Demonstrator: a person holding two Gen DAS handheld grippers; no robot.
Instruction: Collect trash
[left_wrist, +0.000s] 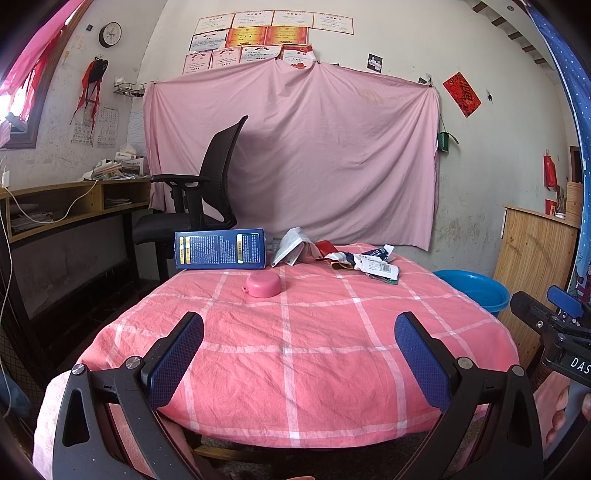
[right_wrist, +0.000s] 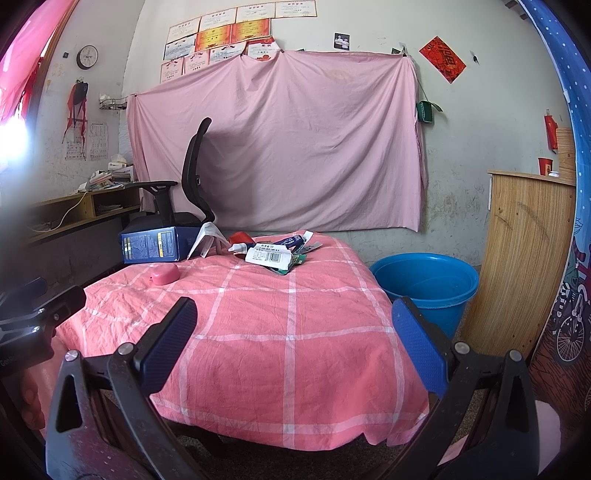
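Both grippers, left gripper and right gripper, hung with jaws apart, holding nothing. Wrapper pile lay at table's far edge, blue bucket beside. Collection apparently unstarted; next: reach forward.

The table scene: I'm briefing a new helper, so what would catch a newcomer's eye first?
The pink checked tablecloth fills the foreground, with a blue box and crumpled wrappers along its far edge and a pink lid nearer. A blue bucket stands on the floor to the table's right, below the hanging pink sheet.
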